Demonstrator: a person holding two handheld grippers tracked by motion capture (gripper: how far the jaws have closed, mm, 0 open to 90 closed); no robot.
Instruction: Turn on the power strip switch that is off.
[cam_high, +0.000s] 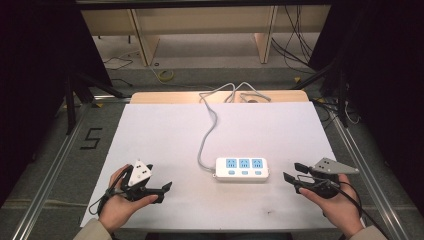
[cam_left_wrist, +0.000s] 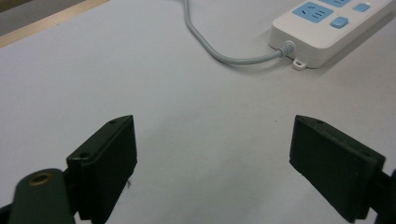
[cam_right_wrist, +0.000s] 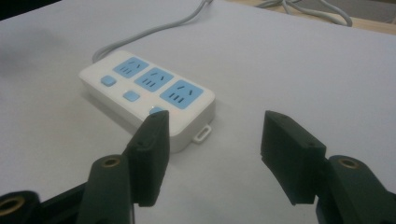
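A white power strip (cam_high: 242, 169) with three blue sockets and three blue buttons lies flat on the white table sheet (cam_high: 165, 135), near the front middle. Its grey cable (cam_high: 208, 127) runs away toward the far edge. My left gripper (cam_high: 166, 190) rests at the front left, open, pointing right toward the strip with nothing between its jaws. The strip's cable end (cam_left_wrist: 327, 32) lies ahead of it at upper right. My right gripper (cam_high: 294, 172) is held at the front right, open and empty, aimed left at the strip (cam_right_wrist: 149, 95), a short gap away.
The cable loops (cam_high: 235, 92) over a wooden board (cam_high: 150, 97) at the table's far edge. Beyond it stand wooden furniture legs (cam_high: 142, 42) and loose cables (cam_high: 295, 45) on the floor. Metal rails (cam_high: 50, 165) run along both table sides.
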